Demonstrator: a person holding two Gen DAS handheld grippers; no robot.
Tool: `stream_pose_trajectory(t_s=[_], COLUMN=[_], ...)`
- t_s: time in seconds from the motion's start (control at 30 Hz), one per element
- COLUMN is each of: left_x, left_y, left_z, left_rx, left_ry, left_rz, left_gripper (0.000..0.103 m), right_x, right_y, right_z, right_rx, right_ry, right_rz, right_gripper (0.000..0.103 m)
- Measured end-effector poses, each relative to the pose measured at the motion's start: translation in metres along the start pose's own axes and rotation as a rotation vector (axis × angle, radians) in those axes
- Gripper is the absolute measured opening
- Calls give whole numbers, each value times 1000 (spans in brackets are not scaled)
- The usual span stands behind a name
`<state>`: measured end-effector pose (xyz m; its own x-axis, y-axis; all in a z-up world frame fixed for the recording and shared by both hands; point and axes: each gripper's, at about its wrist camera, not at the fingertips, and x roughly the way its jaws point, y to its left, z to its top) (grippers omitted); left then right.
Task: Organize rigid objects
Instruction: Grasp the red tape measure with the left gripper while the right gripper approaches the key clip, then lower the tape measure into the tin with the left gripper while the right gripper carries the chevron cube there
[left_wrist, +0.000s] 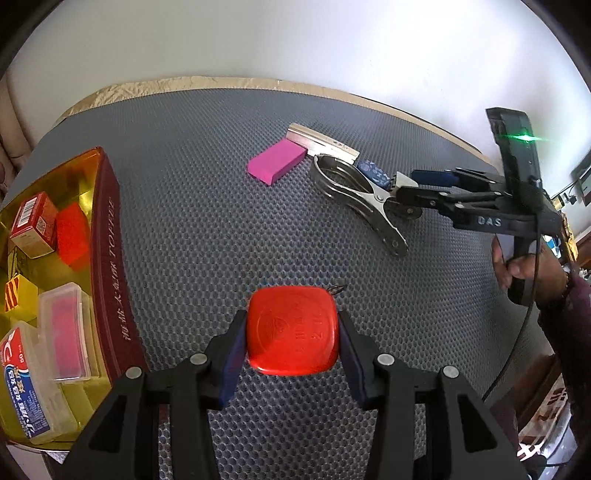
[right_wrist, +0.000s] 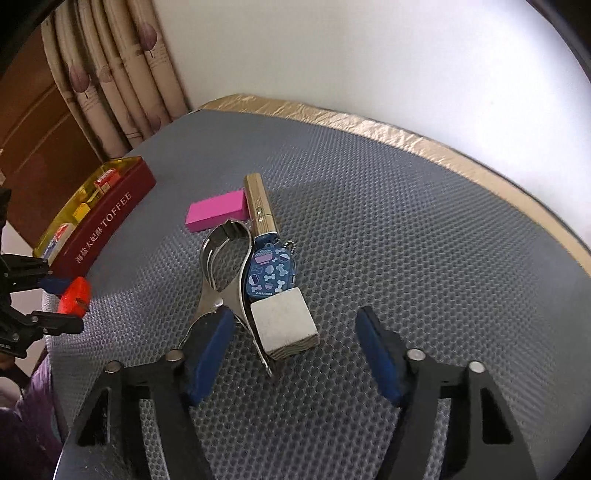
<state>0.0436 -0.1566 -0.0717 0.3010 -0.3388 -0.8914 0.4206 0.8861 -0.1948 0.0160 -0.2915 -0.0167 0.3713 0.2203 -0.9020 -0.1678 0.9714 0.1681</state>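
Note:
My left gripper (left_wrist: 291, 341) is shut on a red rounded tape measure (left_wrist: 291, 328), its blue pads pressing on both sides just above the grey mat. The right wrist view shows the same grip at the far left, on the tape measure (right_wrist: 75, 295). My right gripper (right_wrist: 293, 321) is open and straddles a white-topped wooden cube (right_wrist: 284, 326); neither pad touches it. Its left finger hangs over a large metal clip (right_wrist: 221, 273). Behind the cube lie a blue patterned key tag (right_wrist: 271, 273), a gold bar (right_wrist: 260, 206) and a pink block (right_wrist: 216, 214).
A dark red toffee tin (left_wrist: 110, 258) with a gold inside stands at the left and holds several small boxes and cases. The pink block (left_wrist: 277, 162), gold bar (left_wrist: 325, 144) and clip (left_wrist: 354, 192) lie mid-mat. A hand (left_wrist: 517, 266) holds the right gripper (left_wrist: 402, 190). The mat edge curves behind.

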Motion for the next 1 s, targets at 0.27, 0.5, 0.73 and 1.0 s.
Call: stream_pose_trajectory(t_s=[0.27, 0.5, 0.73, 1.0], left_x=[5, -8, -39, -87], left_y=[-2, -6, 0, 61], left_z=[0, -1, -10, -2], left_rx=[-8, -15, -51, -133], left_ry=[28, -3, -54, -130], left_rz=[2, -4, -2, 118], left_gripper=[47, 47, 47, 47], right_x=[2, -33, -93, -107], right_y=[-2, -11, 7, 48], right_z=[7, -8, -35, -56], right_rx=[14, 116, 199, 239], right_ry=[23, -52, -172, -207], right_rz=[60, 45, 62, 142], right_gripper=[36, 36, 36, 36])
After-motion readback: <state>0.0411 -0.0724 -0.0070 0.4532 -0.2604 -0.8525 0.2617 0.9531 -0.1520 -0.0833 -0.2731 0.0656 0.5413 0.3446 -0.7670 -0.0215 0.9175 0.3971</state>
